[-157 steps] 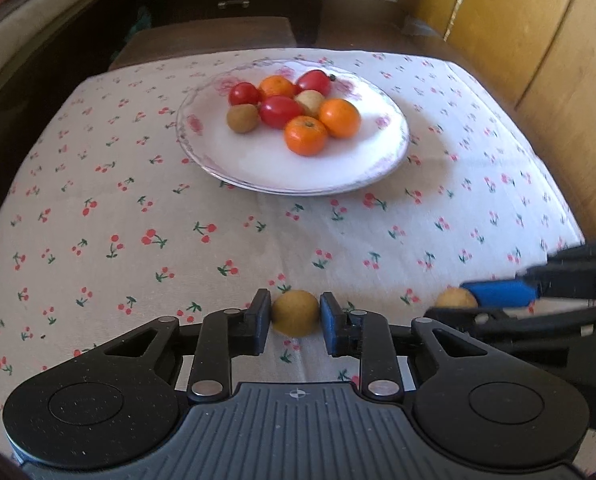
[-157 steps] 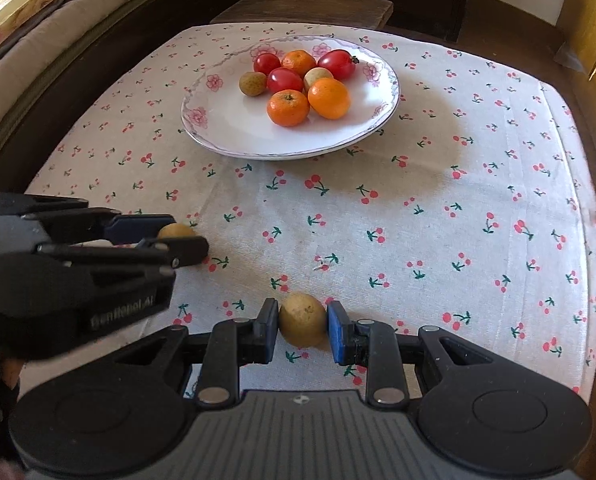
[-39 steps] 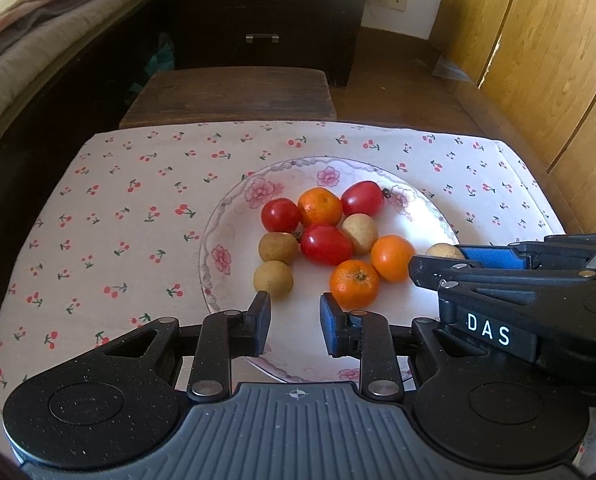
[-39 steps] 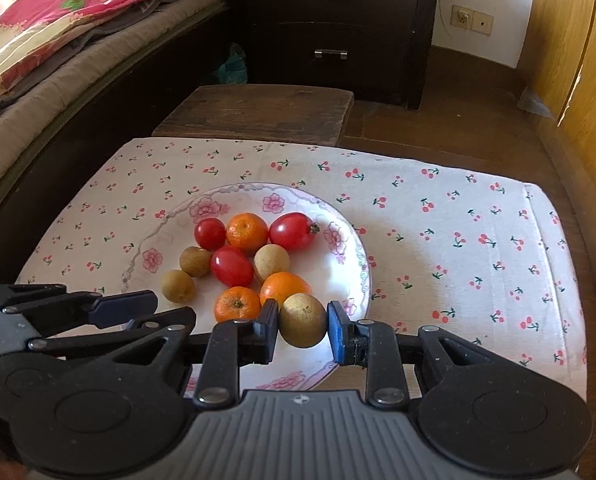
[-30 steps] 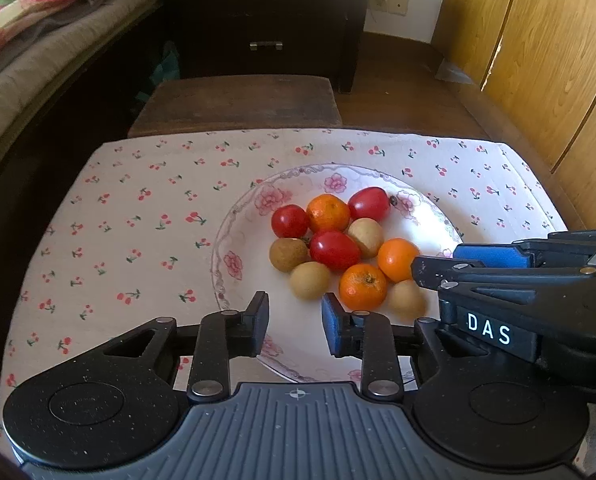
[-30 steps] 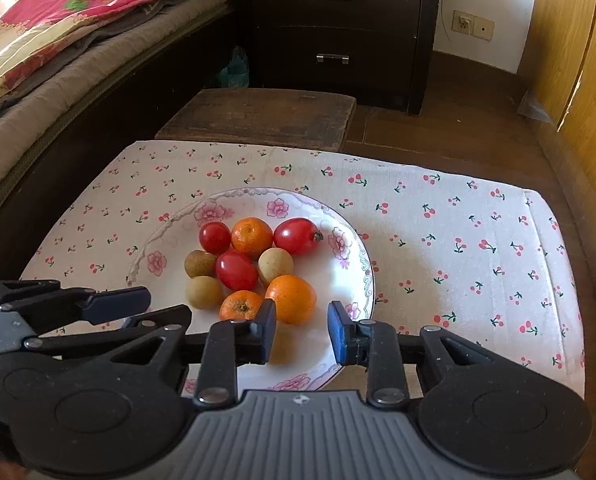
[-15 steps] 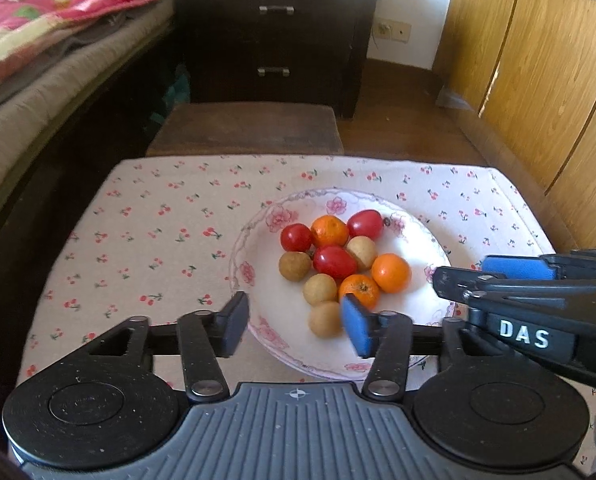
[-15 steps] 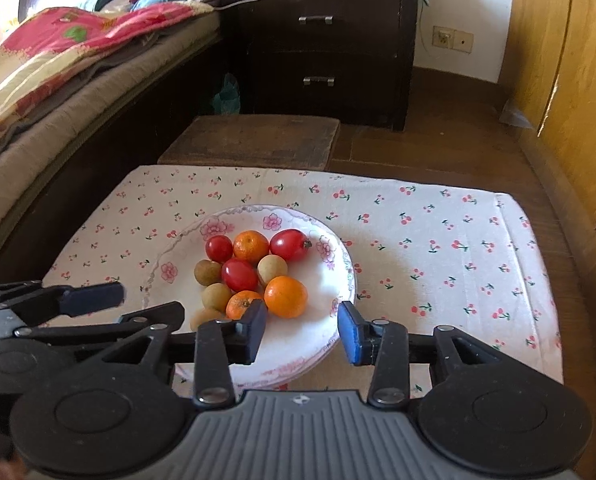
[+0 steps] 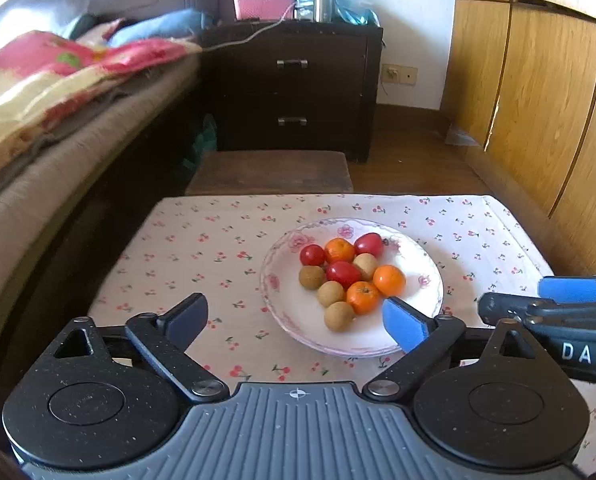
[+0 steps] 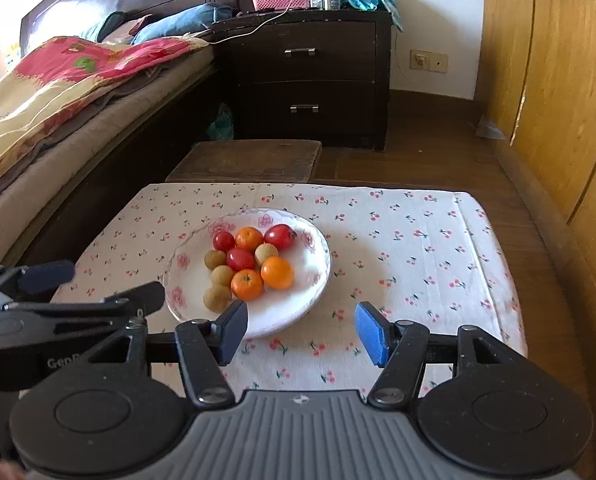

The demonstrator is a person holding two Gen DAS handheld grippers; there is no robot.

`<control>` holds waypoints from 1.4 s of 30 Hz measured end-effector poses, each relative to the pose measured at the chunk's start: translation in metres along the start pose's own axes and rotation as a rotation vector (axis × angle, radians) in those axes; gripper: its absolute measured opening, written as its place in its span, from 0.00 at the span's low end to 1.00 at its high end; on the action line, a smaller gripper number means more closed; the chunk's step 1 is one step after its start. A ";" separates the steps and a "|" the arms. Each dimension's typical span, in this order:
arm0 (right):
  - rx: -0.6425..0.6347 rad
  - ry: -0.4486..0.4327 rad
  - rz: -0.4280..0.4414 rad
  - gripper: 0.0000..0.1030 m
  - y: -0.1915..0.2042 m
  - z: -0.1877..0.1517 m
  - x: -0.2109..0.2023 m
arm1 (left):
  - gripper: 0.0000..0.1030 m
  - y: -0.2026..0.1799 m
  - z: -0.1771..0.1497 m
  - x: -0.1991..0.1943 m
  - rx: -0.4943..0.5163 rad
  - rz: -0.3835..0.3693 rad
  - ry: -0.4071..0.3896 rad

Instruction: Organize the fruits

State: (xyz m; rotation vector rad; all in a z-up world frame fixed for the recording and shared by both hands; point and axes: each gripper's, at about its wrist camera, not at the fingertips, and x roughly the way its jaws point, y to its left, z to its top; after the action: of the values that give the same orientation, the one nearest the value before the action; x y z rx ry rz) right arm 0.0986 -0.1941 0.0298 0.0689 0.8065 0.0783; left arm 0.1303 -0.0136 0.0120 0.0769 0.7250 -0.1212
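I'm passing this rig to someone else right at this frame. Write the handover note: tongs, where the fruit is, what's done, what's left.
Left tongs: empty, jaws opening, wide apart, held above the near side of the table.
Right tongs: empty, jaws opening, nothing between them.
Fruit: all on the flowered plate, in one cluster: three oranges, three red tomatoes and four brown longans.
Tablecloth: no loose fruit visible on it in either view.
Done: gathering fruit onto the plate looks complete.
Left: probably nothing but pulling back; check any spots hidden under the tongs first.
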 end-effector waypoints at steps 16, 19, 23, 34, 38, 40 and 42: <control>0.013 -0.017 0.003 0.62 0.005 -0.023 -0.028 | 1.00 0.004 -0.019 -0.031 0.004 0.007 -0.033; 0.016 -0.016 0.001 0.62 0.005 -0.029 -0.033 | 1.00 0.003 -0.023 -0.035 0.015 0.013 -0.037; 0.027 -0.020 0.006 0.62 0.005 -0.033 -0.040 | 1.00 0.001 -0.028 -0.042 0.019 0.012 -0.043; 0.030 -0.014 0.002 0.63 0.004 -0.046 -0.051 | 1.00 0.003 -0.038 -0.055 -0.004 -0.014 -0.043; 0.032 -0.012 0.003 0.63 0.004 -0.047 -0.052 | 1.00 0.001 -0.041 -0.058 0.009 -0.006 -0.043; 0.035 -0.012 0.004 0.63 0.004 -0.050 -0.054 | 1.00 0.000 -0.043 -0.060 0.010 -0.008 -0.044; 0.036 -0.014 0.003 0.63 0.004 -0.053 -0.057 | 1.00 0.001 -0.046 -0.062 0.007 -0.015 -0.041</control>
State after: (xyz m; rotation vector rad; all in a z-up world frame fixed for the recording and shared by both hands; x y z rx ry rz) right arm 0.0209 -0.1940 0.0344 0.1049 0.7943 0.0664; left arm 0.0544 -0.0024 0.0195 0.0756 0.6840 -0.1391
